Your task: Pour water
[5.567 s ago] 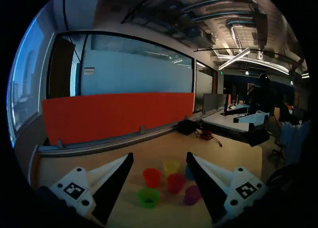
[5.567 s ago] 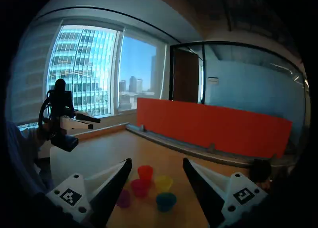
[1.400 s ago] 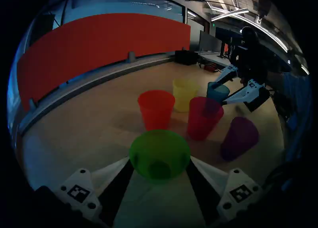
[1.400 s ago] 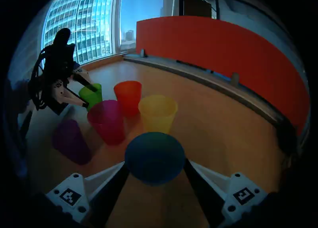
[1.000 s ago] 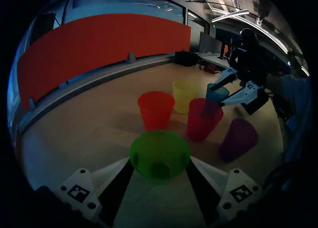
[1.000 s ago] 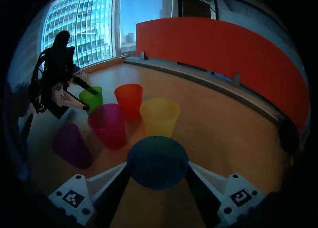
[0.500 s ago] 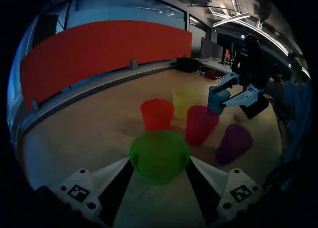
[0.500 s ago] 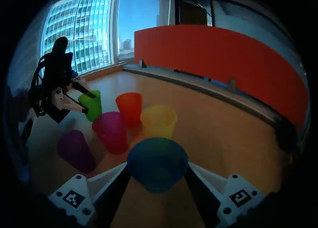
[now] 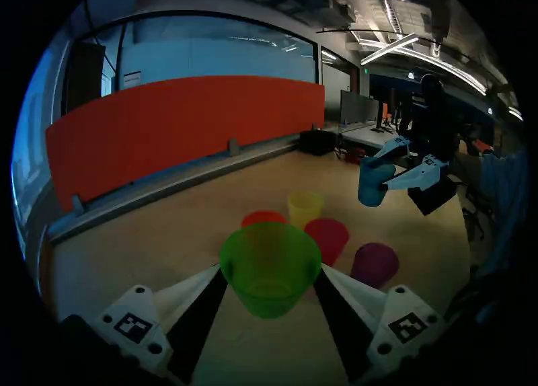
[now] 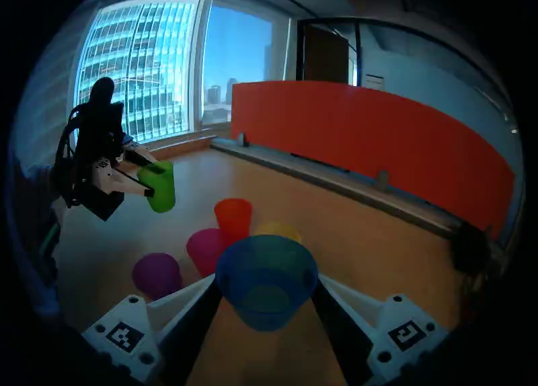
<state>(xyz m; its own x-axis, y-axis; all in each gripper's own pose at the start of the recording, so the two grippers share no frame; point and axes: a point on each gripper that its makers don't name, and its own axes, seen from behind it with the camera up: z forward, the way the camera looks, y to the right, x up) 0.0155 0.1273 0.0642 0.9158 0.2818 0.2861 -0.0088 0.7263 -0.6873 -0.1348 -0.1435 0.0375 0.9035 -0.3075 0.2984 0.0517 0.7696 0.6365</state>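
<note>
Well, the translucent green plastic cup (image 9: 270, 265) is up off the light wooden table (image 9: 155, 245), upright, pinched between the jaws of the left gripper (image 9: 269, 278). The translucent blue plastic cup (image 10: 266, 275) hangs clamped in the right gripper (image 10: 265, 285). Below, clustered on the table, stand a red plastic cup (image 9: 262, 218), a yellow plastic cup (image 9: 304, 208), a magenta plastic cup (image 9: 328, 237) and a purple plastic cup (image 9: 374, 263).

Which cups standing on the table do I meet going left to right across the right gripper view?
purple cup → pink cup → red cup → yellow cup, partly hidden behind the held blue cup
</note>
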